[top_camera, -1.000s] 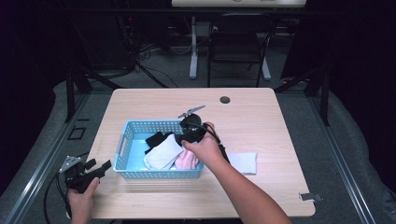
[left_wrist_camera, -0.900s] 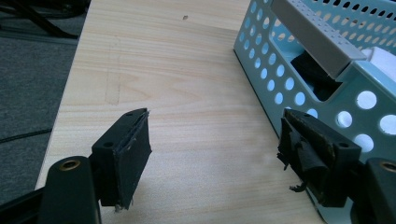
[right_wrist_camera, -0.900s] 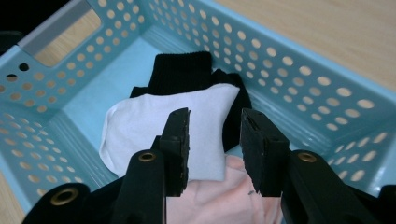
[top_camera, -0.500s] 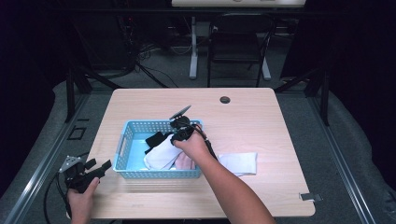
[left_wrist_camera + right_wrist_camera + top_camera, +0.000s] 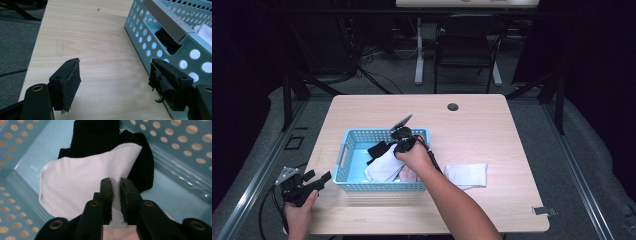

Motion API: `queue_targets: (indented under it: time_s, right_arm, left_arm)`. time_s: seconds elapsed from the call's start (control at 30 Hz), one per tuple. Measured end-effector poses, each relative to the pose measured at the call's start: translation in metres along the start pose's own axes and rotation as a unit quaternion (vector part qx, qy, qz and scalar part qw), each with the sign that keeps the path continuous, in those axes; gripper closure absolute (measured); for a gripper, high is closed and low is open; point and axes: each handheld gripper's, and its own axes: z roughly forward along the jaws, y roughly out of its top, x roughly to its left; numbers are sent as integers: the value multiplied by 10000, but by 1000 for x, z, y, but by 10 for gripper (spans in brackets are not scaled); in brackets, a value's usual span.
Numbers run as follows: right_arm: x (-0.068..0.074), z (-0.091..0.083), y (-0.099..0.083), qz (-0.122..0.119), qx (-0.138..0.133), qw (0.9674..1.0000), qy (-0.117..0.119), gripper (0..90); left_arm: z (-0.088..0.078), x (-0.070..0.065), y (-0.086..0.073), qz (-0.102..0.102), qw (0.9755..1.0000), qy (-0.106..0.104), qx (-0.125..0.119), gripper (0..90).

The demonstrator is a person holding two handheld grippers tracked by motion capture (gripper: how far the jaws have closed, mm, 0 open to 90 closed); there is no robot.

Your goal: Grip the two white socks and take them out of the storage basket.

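Observation:
A light-blue perforated basket stands left of centre on the wooden table. Inside lie a white sock, a black sock and something pink. My right gripper reaches down into the basket. In the right gripper view its jaws have just been closing, and the right gripper pinches a fold of the white sock, which lies over the black sock. My left gripper rests open at the table's front left corner. Its own view shows the left gripper empty beside the basket's end wall.
Another white sock lies flat on the table right of the basket. A dark round grommet sits near the far edge. Behind the table stand a chair and table legs on a dark floor with cables.
My right gripper moved left and down into the basket and closed on the white sock. The left gripper stayed where it was.

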Motion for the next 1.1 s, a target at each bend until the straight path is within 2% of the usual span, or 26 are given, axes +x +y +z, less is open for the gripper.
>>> queue_targets:
  time_s: [0.13, 0.27, 0.33, 0.4, 0.53, 0.7, 0.83, 0.87, 1.0, 1.1]
  right_arm:
    - [8, -8, -2, -207, -211, 9995, -82, 874]
    - [20, -19, -6, -623, -499, 9966, -201, 881]
    - [26, -23, -9, -688, -709, 9950, -170, 883]
    - [33, -29, -12, -844, -958, 9916, -187, 885]
    - [43, -43, -16, -1179, -1205, 9855, -172, 888]
    - [53, -57, -22, -1382, -1510, 9787, -158, 889]
    - [60, -67, -28, -1540, -1793, 9715, -167, 890]
    - [62, -70, -30, -1613, -1895, 9684, -171, 890]
    - [67, -81, -36, -1735, -2202, 9597, -187, 890]
    - [68, -89, -40, -1734, -2413, 9547, -154, 891]
  left_arm:
    - [0, 0, 0, 4, 10000, 2, 2, 249]
    - [0, 0, 0, 7, 10000, 1, 4, 249]
    - [0, 0, 0, 9, 10000, 3, 5, 249]
    - [0, 0, 0, 11, 10000, 4, 8, 249]
    - [0, 0, 0, 11, 10000, 4, 5, 249]
    - [0, 0, 0, 14, 10000, 7, 9, 249]
    - [0, -1, 0, 17, 10000, 8, 8, 249]
    - [0, -1, 0, 16, 10000, 8, 7, 249]
    - [0, -1, 0, 17, 10000, 11, 8, 249]
    - [1, -1, 0, 15, 10000, 11, -22, 249]
